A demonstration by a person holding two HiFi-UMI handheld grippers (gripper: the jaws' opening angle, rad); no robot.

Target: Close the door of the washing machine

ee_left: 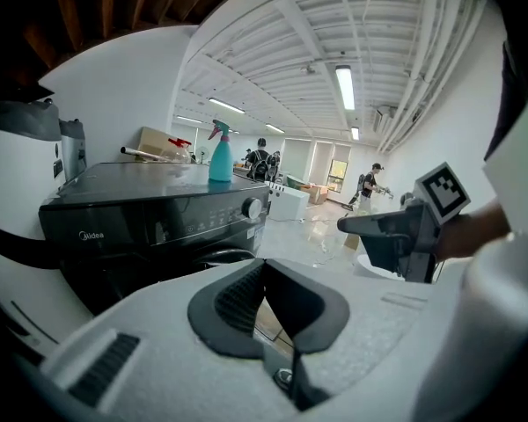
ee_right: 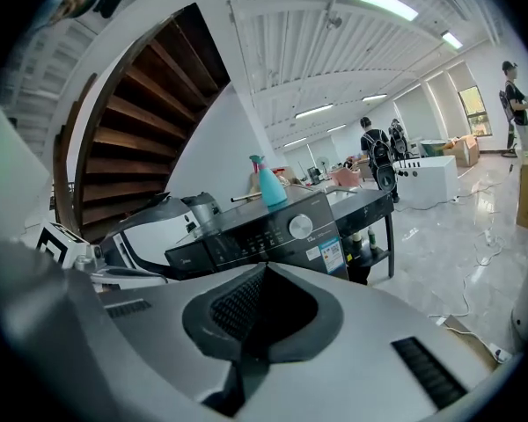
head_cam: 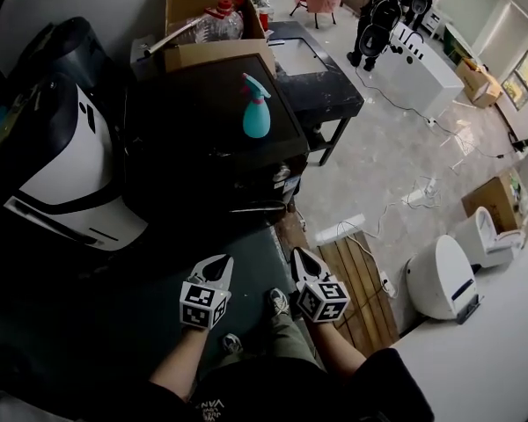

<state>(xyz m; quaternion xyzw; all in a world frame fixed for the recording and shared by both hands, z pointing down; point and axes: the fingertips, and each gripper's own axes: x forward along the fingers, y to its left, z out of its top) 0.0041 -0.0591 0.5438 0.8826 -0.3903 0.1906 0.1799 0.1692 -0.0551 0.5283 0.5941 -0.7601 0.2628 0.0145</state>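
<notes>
The floor (head_cam: 150, 275) near the washing machine (head_cam: 211, 148) front lies open. A white machine (head_cam: 70, 170) crowds its left, a dark table (head_cam: 330, 90) its far right; a spray bottle (head_cam: 256, 111) stands on top

Black front-loading washing machine (head_cam: 216, 148): the top panel is glossy and smooth and carries reflections. Its front has a silvery dial (ee_right: 300, 227) with a satin look.

Teal plastic spray bottle (head_cam: 256, 111): smooth, slight sheen.

Brown cardboard box (head_cam: 213, 53): matt paper board.

Grey hard floor (head_cam: 396, 165): polished, reflective under the ceiling lights.

Brown wooden slats (head_cam: 363, 280): matt.

Left gripper (ee_left: 264, 266) and right gripper (ee_right: 262, 271): pale plastic shells, matt and finely grained — the dark pads (ee_left: 236, 301) are ribbed.
</notes>
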